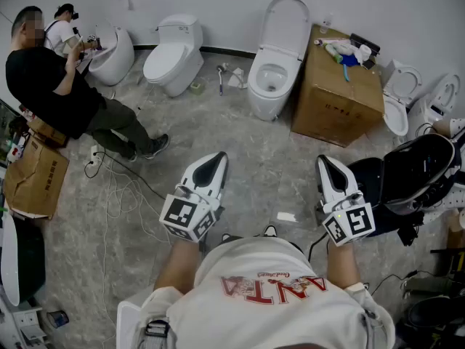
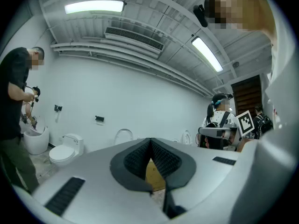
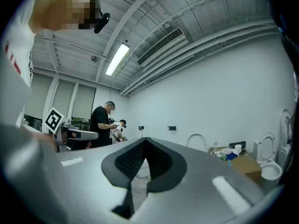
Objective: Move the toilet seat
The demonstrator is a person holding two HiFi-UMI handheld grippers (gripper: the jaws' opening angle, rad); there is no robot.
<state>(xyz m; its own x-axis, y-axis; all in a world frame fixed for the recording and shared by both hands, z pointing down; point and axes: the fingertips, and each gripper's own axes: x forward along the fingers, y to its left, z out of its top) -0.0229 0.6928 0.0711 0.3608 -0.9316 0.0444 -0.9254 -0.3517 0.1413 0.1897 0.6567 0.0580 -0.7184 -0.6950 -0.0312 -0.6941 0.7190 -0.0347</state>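
While both tools are held low in front of the person's chest, the left gripper (image 1: 218,158) and the right gripper (image 1: 325,163) each have their jaws pressed together with nothing between them. The toilet seat (image 1: 285,26) stands tipped upright on a white toilet (image 1: 263,97) at the far wall, just beside a cardboard box (image 1: 338,100) and well apart from both grippers.

The lid-up toilet (image 1: 275,64) stands just left of the cardboard box (image 1: 336,97).

surface: grey floor (image 1: 243,155) | on it: toilets (image 1: 270,86), cardboard box (image 1: 336,100), cables (image 1: 109,195)
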